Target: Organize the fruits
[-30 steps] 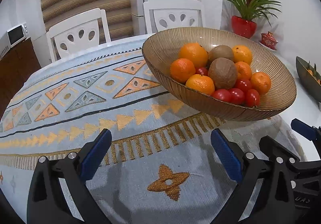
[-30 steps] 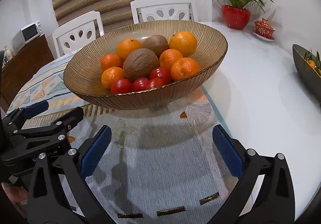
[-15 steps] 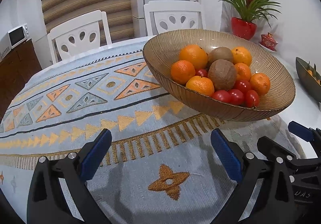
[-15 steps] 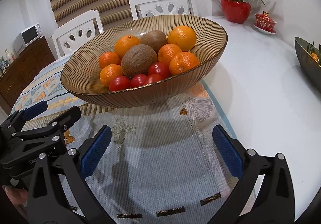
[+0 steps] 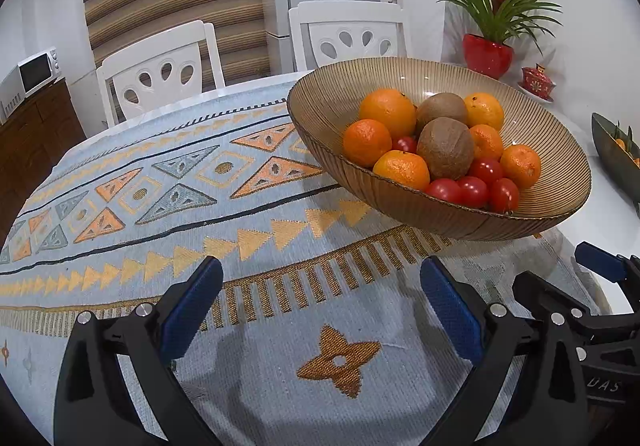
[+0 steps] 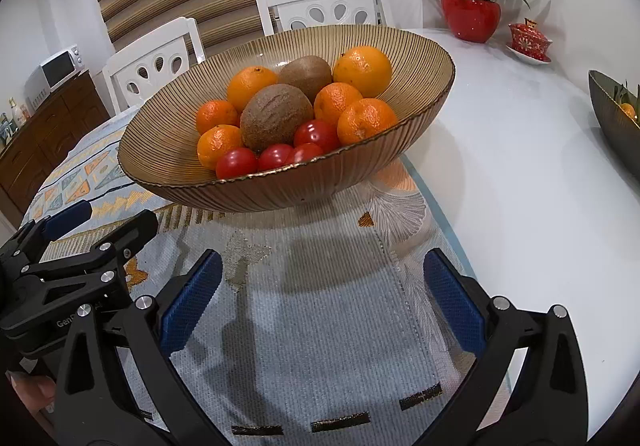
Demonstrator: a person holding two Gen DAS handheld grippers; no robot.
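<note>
A ribbed brown glass bowl (image 5: 332,106) (image 6: 168,142) stands on the patterned blue cloth (image 5: 168,182). It holds several oranges (image 5: 387,111) (image 6: 363,65), two brown kiwis (image 5: 445,148) (image 6: 276,116) and several red tomatoes (image 5: 472,191) (image 6: 236,163). My left gripper (image 5: 320,298) is open and empty, low over the cloth, in front and left of the bowl. My right gripper (image 6: 320,286) is open and empty, just in front of the bowl. Each gripper shows at the edge of the other's view.
A dark bowl (image 6: 612,114) with small oranges sits at the right table edge. A red potted plant (image 6: 470,14) and a red lidded cup (image 6: 528,42) stand at the back right. Two white chairs (image 5: 160,66) (image 5: 348,34) stand behind the table.
Both grippers have moved slightly closer to the bowl, so it looks a little larger in the right wrist view. Both stay open and empty.
</note>
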